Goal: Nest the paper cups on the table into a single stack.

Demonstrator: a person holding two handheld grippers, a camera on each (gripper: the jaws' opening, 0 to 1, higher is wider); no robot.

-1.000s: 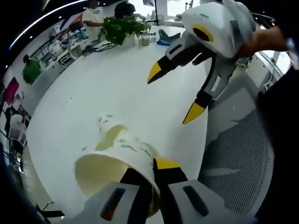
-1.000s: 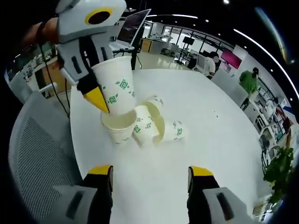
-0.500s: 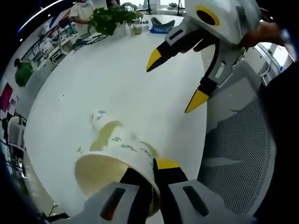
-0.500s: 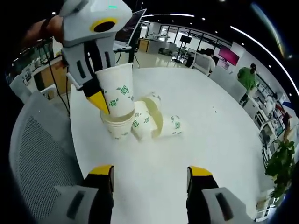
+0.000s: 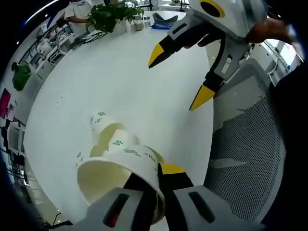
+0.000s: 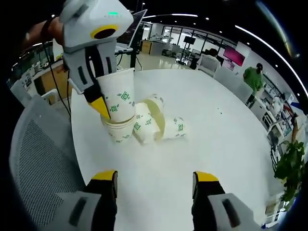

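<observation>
Paper cup (image 6: 119, 97) pinched at its rim by the left gripper (image 6: 98, 102) sits upright, partly inside the standing cup (image 6: 119, 132) on the table (image 6: 216, 144) — axes nearly in line. Right gripper (image 6: 155, 179), jaws spread, holds nothing — near, but further than the left.

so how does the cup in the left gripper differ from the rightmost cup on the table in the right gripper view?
The held cup is upright, mouth up; the rightmost cup lies on its side. The held cup is pinched at its rim by the left gripper and sits partly in an upright cup; the rightmost cup rests on the table, ungripped, mouth toward a tilted cup beside it. Both are white paper cups with green marks.
</observation>
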